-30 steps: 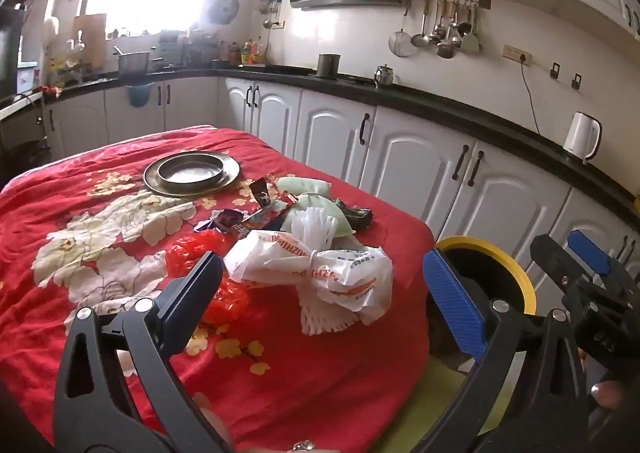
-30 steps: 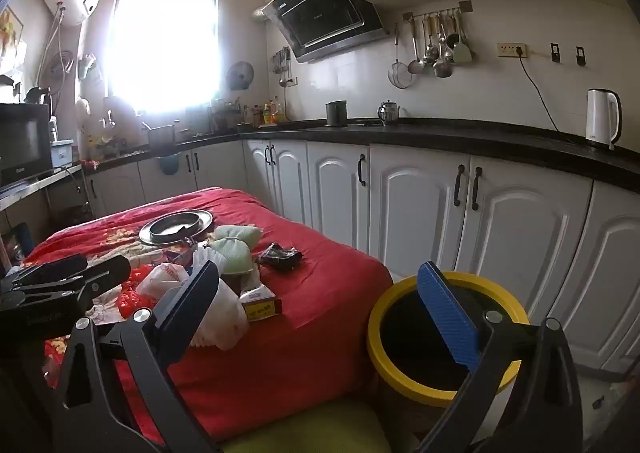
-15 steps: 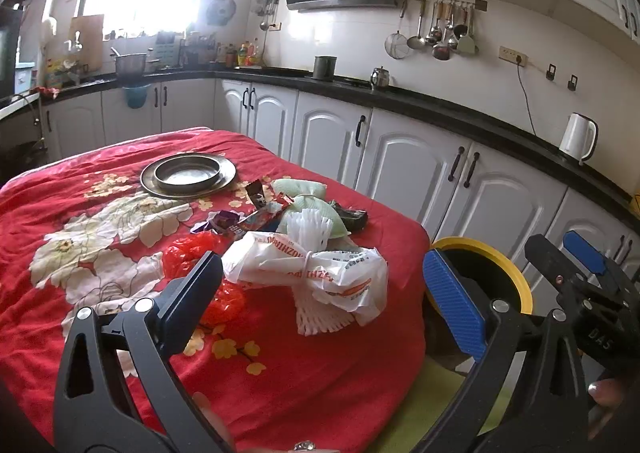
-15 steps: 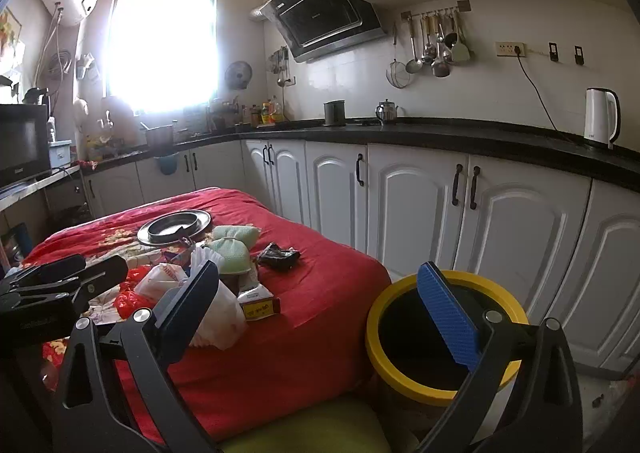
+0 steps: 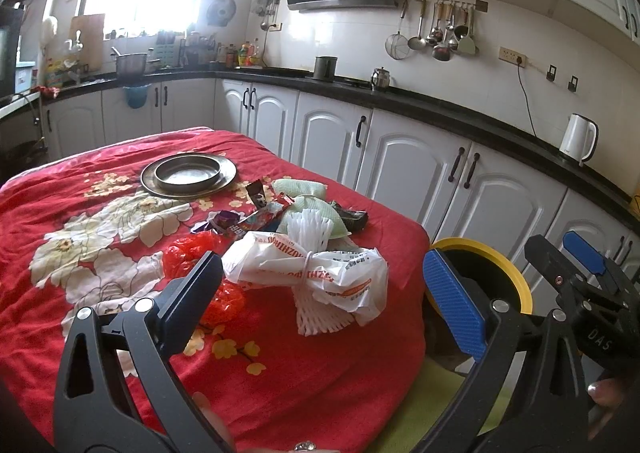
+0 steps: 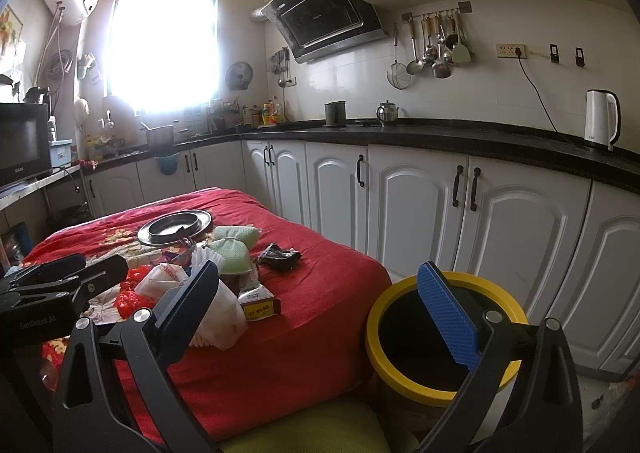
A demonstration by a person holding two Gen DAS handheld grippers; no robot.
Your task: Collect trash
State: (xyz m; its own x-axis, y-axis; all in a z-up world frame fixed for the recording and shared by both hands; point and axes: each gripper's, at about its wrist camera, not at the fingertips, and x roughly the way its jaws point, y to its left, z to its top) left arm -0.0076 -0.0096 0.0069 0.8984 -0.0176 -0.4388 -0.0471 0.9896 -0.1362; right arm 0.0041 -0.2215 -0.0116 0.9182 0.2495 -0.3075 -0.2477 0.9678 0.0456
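Left gripper (image 5: 320, 289): spread wide, nothing between its jaws, hanging above the near edge of the table (image 5: 328, 385).
Right gripper (image 6: 316, 301): also gaping and empty, poised between the table's right edge and the bin.
Trash pile: a white printed plastic bag (image 5: 308, 273) on top of white foam netting (image 5: 320, 317), a red plastic bag (image 5: 192, 253), snack wrappers (image 5: 256, 213) and green mesh pouches (image 5: 316, 213), heaped toward the table's right edge; what the dark crumpled piece (image 6: 280, 256) is, I can't quite tell.
Bin: the yellow-rimmed bin (image 6: 440, 337) stands on the floor just off the table's right corner, mouth open.
Just changed: over the last second the left gripper has eased back and up a little, so the pile sits slightly lower in its view; nothing on the cloth has shifted.
Meaning: collection hasn't begun; the white bag looks the likeliest first pick.
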